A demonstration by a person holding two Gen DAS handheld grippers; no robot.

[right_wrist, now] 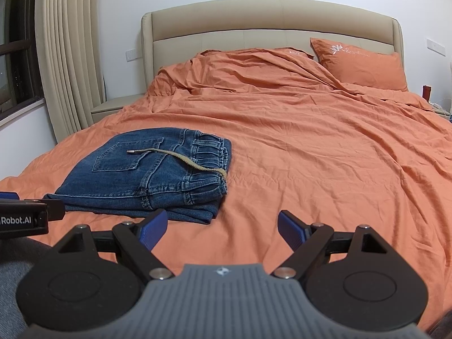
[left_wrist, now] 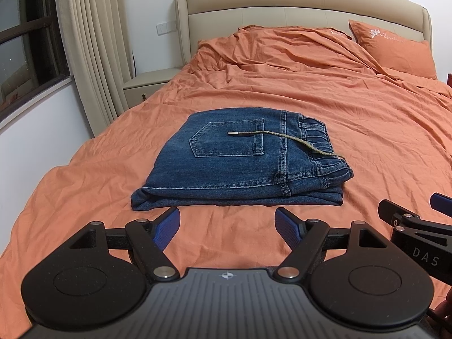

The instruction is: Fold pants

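Both our grippers, left (left_wrist: 227,226) and right (right_wrist: 223,227), hang spread and empty just short of the jeans (left_wrist: 240,163), which lie in a compact folded stack on the bed (left_wrist: 353,130). We judge folding done; only the cord (left_wrist: 282,138) strays.

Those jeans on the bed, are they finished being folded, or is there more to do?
They look essentially done: the jeans lie as a compact stacked rectangle on the orange sheet, back pocket up. Nothing is in hand: the left gripper and right gripper are both open, short of the pile. The only loose end is the drawstring trailing across the pocket, which could be tucked in.
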